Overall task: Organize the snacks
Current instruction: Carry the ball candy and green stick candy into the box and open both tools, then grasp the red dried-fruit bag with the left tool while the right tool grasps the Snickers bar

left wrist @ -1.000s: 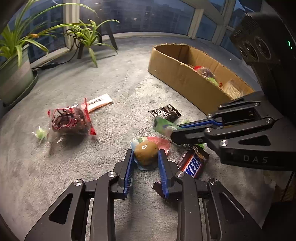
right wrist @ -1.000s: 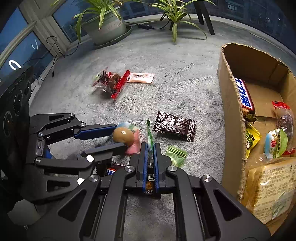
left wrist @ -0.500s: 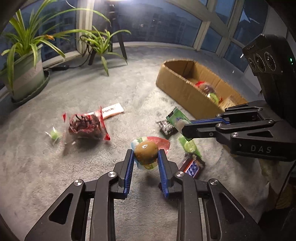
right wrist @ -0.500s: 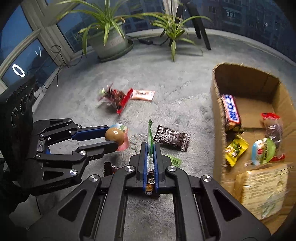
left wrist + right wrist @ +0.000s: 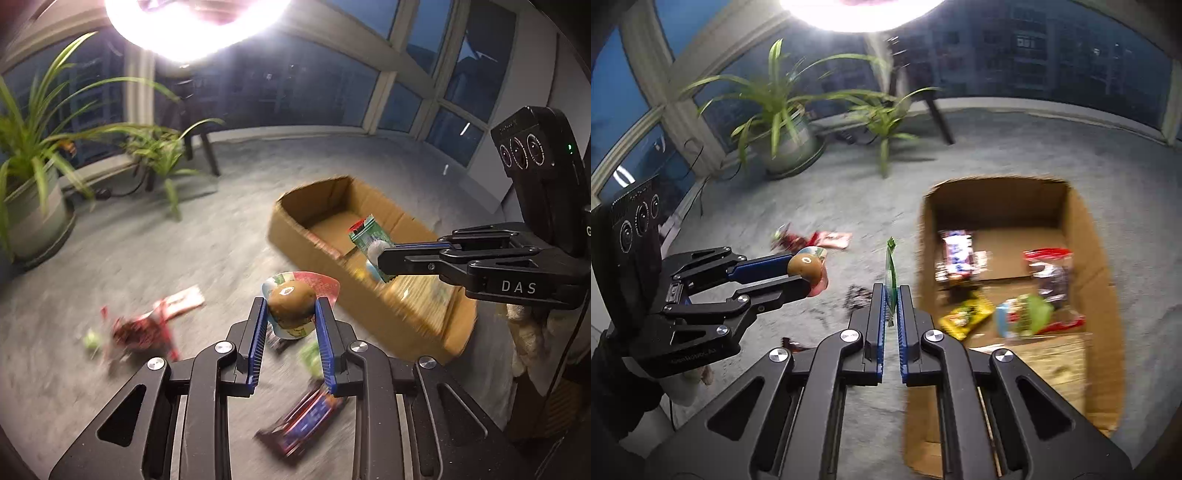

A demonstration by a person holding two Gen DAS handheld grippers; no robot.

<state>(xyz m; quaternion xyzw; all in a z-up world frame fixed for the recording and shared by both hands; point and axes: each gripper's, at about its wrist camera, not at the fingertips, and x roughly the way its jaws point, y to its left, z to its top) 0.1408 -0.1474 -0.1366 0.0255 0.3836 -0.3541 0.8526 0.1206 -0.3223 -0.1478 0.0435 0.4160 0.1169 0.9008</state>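
Left gripper (image 5: 290,314) clamps a kiwi jelly cup (image 5: 291,299); right gripper (image 5: 891,291) pinches a green packet (image 5: 891,273)

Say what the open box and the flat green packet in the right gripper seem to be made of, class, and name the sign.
Box: corrugated cardboard, it seems; matt brown walls with raw, bent edges.
Green packet: probably thin plastic film; printed, a crimped zigzag end, and flat enough to sit edge-on in the right gripper.

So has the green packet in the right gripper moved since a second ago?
Yes. The green packet, clamped in the right gripper, has lifted off the carpet toward the cardboard box.
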